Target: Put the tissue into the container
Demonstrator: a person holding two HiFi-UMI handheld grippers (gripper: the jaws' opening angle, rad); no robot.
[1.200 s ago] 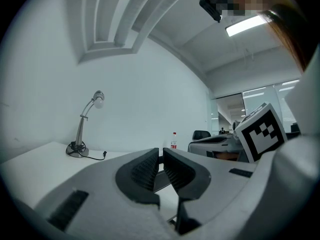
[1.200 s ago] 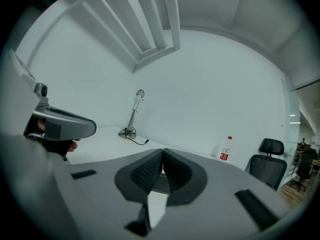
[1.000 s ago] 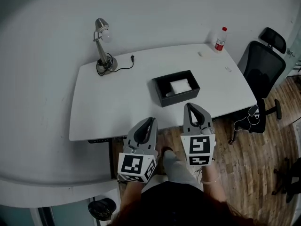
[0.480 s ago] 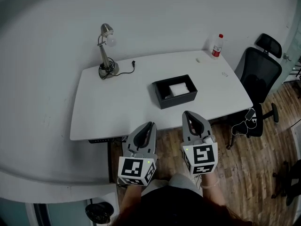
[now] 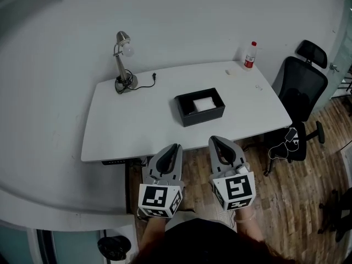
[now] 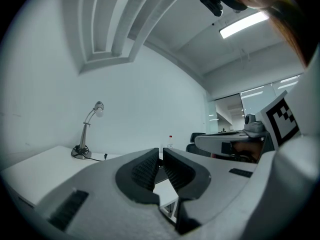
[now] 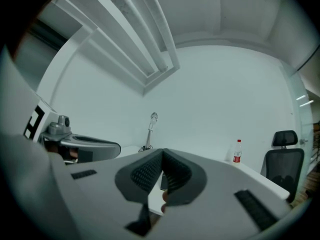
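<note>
1. Your left gripper (image 5: 175, 147) has its jaws closed together, just a sliver of a gap between the pads and nothing caught in there.
2. Your right gripper (image 5: 215, 141) is the same: pads pressed together, empty.
3. You're holding both side by side off the near edge of the white table (image 5: 137, 125), over the wood floor (image 5: 286, 197), well apart from the box.
4. The tissue (image 5: 202, 104) is a white folded piece lying inside the black container (image 5: 204, 116), which sits roughly mid-table, a bit to the right.
5. Other stuff on the table: a desk lamp (image 5: 123, 59) at the far left corner with its cord trailing beside it, and a red-capped bottle (image 5: 250, 55) at the far right corner.
6. A black office chair (image 5: 300, 92) stands by the table's right end.
</note>
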